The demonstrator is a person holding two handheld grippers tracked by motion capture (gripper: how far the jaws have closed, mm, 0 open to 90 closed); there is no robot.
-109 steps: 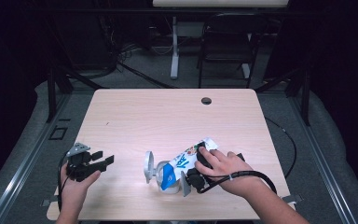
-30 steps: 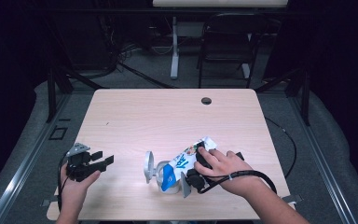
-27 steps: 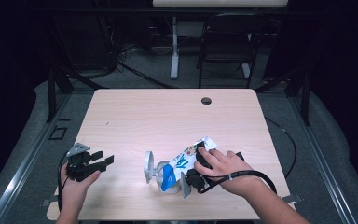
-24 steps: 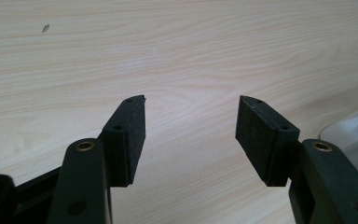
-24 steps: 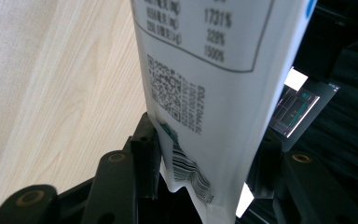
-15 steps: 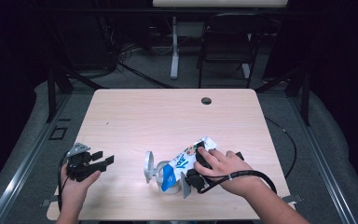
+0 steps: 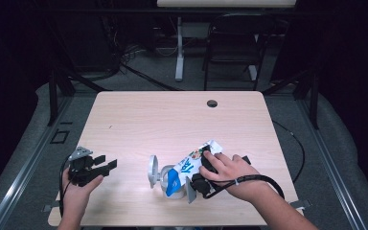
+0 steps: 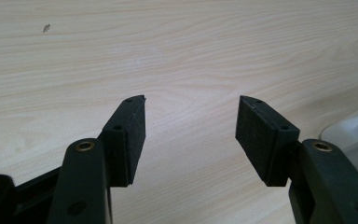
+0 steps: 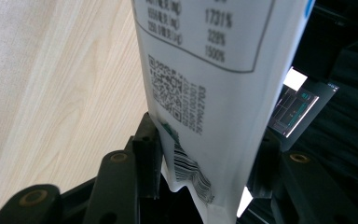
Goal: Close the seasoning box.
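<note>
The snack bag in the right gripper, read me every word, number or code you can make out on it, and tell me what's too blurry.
On the snack bag, right gripper view:
"1731%" in the printed table
"328%" below it
"1500%" below that
The figures left of these are too blurred to read.
QR code: there, not readable.
Digits printed sideways beside the QR code: too blurred.
Barcode near the fingers: crumpled, no digits legible.
High view: large blue lettering on the bag's front, too small to read.

I was working in what looked like a lab or recording studio rather than a home. The pale wooden table (image 7: 182,124) stood alone, with a cable hole (image 7: 212,103) near its far edge. Black curtains (image 7: 345,57) closed it in on both sides. Grey carpet (image 7: 326,143) covered the floor, cables (image 7: 129,62) trailed across it, and a metal chair (image 7: 230,48) and a stand (image 7: 179,52) stood behind.
</note>
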